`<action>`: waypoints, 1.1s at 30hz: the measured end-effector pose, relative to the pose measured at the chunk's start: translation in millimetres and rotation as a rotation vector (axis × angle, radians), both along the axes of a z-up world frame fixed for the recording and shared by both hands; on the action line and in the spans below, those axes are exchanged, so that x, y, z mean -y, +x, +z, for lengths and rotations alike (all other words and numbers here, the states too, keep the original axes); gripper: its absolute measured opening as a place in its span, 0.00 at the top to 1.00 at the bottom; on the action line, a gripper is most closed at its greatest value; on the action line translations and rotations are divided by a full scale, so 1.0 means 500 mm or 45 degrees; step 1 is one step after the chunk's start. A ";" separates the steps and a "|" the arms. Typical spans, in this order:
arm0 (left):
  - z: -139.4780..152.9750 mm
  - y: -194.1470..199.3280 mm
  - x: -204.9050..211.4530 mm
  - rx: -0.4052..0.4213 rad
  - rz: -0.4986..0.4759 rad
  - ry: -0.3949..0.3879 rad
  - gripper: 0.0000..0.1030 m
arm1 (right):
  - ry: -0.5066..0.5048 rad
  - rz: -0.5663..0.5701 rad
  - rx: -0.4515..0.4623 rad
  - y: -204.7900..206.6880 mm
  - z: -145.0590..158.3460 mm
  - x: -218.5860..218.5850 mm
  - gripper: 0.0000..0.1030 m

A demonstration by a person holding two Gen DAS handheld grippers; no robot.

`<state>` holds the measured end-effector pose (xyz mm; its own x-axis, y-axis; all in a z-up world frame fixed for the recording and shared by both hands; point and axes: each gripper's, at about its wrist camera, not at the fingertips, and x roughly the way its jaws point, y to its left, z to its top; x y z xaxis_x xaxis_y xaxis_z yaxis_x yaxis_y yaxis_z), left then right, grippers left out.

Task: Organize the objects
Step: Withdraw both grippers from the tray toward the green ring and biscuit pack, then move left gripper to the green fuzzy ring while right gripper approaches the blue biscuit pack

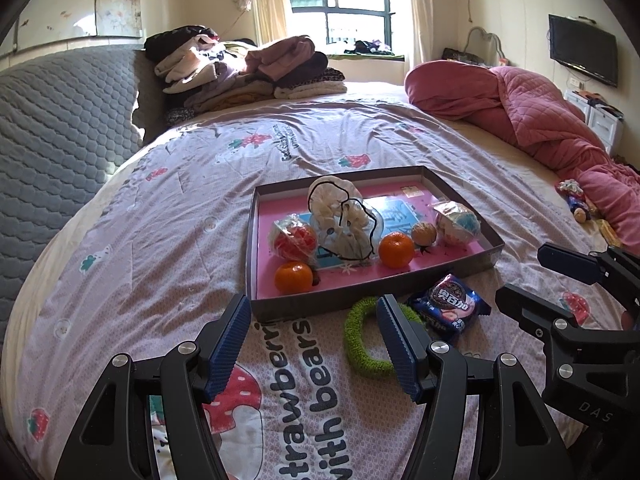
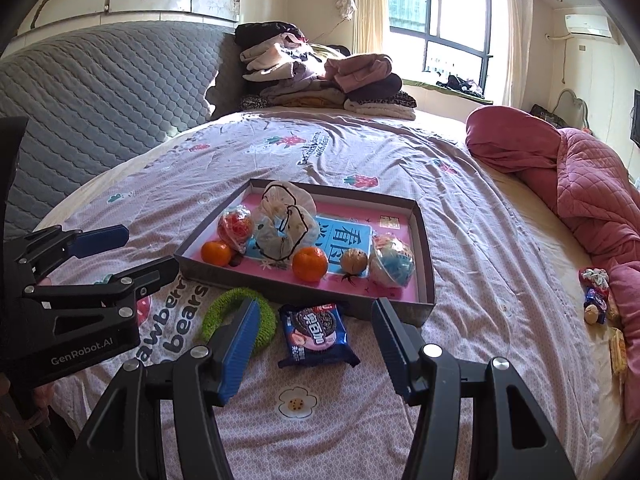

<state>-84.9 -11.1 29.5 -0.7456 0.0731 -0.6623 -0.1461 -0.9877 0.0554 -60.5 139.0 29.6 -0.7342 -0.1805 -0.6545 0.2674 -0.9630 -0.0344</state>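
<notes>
Crinkly blue foil wraps the cookie packet [image 2: 316, 334], which lies flat on the bedspread [image 2: 480, 264] just ahead of the right gripper [image 2: 314, 350], framed between its two spread fingers and touched by neither. It looks light and a little slippery, with brittle contents, so a soft pinch across its short width, at the middle of the pack and not on the crimped ends, seems the safest hold. Just to the left of that gripper lies a green fuzzy ring [image 2: 240, 316], soft and springy by the look of it; it should take a pinch anywhere on its band, and it will squash, not slide.

From the left gripper [image 1: 312, 344], the ring [image 1: 366, 340] sits against the inner face of its right-hand finger, partly hidden behind it. Those jaws stand wide and hold nothing.

Beyond both grippers, close to the packet and ring, sits the shallow cardboard tray [image 2: 424, 256], pink inside, already holding mandarins [image 2: 310, 264], bagged round items and a drawstring pouch [image 2: 282, 224]. Well off to the right, a few small snacks [image 2: 598, 296] lie beside a heaped pink quilt [image 2: 592, 184].
</notes>
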 end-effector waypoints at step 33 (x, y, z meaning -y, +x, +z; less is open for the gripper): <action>-0.088 -0.013 -0.025 0.121 -0.033 -0.019 0.35 | 0.053 0.036 0.119 -0.006 -0.093 -0.005 0.39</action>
